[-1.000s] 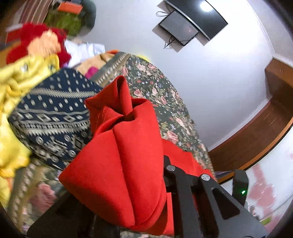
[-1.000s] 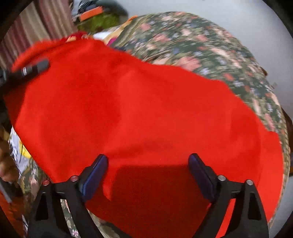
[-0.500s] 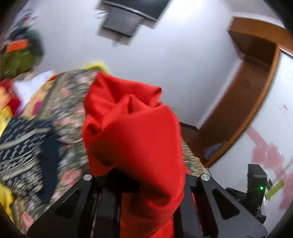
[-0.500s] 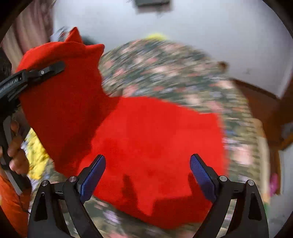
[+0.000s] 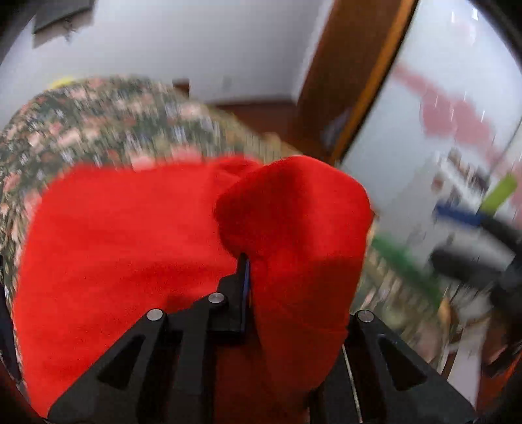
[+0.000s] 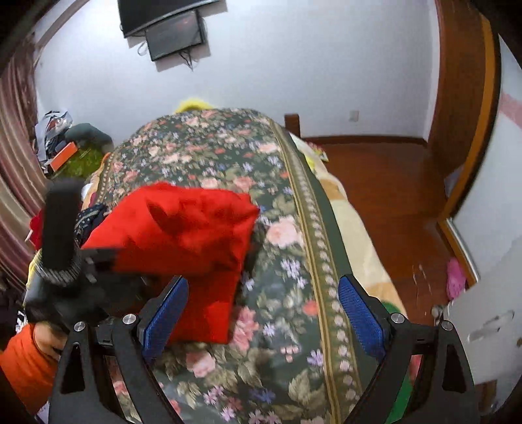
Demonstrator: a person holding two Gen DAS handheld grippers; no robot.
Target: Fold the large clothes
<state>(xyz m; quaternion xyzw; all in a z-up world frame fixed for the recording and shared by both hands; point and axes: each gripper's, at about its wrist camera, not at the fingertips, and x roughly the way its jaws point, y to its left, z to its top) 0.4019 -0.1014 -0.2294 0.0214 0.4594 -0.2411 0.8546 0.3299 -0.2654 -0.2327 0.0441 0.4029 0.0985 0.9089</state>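
A red garment (image 6: pixel 182 234) lies folded over on the floral bedspread (image 6: pixel 284 208), partly lifted at its left side. In the left wrist view the red garment (image 5: pixel 124 248) fills the lower half, and a bunched fold of it drapes over my left gripper (image 5: pixel 251 261), which is shut on it; only one black finger shows. My right gripper (image 6: pixel 262 306) is open and empty, its blue pads (image 6: pixel 359 313) hovering above the bedspread just in front of the garment's near edge. The left gripper's handle (image 6: pixel 62 234) shows at the left of the right wrist view.
A pile of other clothes (image 6: pixel 88 215) lies at the bed's left side. A wooden floor (image 6: pixel 391 195) and a wooden door frame (image 6: pixel 463 107) are to the right. A screen (image 6: pixel 173 29) hangs on the far wall.
My left gripper has swung right and down, carrying the red fold over onto the garment. My right gripper has pulled back and up; the garment now looks smaller and folded.
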